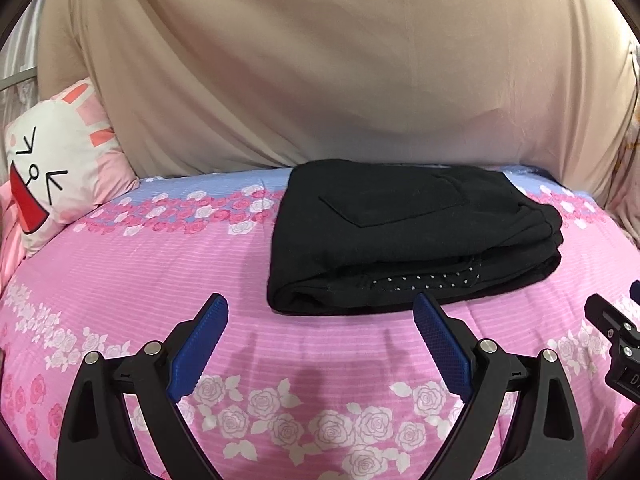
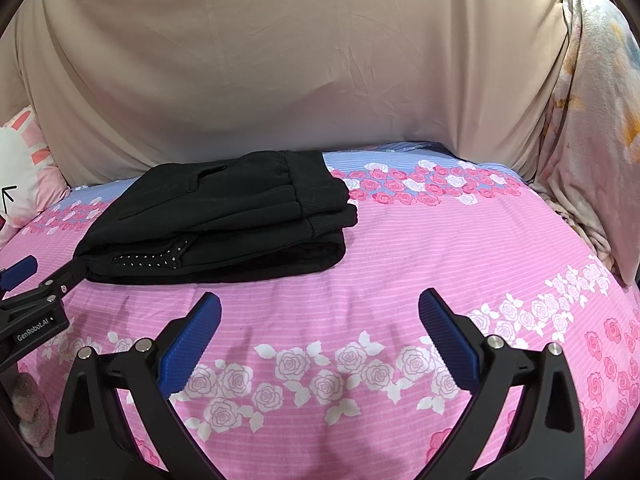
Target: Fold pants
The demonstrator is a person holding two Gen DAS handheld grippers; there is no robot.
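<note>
The black pants (image 1: pixel 412 236) lie folded in a thick stack on the pink rose-print bedsheet (image 1: pixel 280 360), with a back pocket facing up and a dotted strip at the near fold. They also show in the right wrist view (image 2: pixel 224 220), at centre left. My left gripper (image 1: pixel 320 308) is open and empty, just in front of the stack and apart from it. My right gripper (image 2: pixel 320 304) is open and empty, in front of and to the right of the stack. Part of the left gripper (image 2: pixel 24 280) shows at the left edge of the right wrist view.
A beige sheet (image 1: pixel 320 60) hangs behind the bed. A pink and white cartoon rabbit pillow (image 1: pixel 56 168) lies at the far left. A floral cloth (image 2: pixel 592 128) hangs at the right. Part of the right gripper's body (image 1: pixel 616 340) shows at the right edge.
</note>
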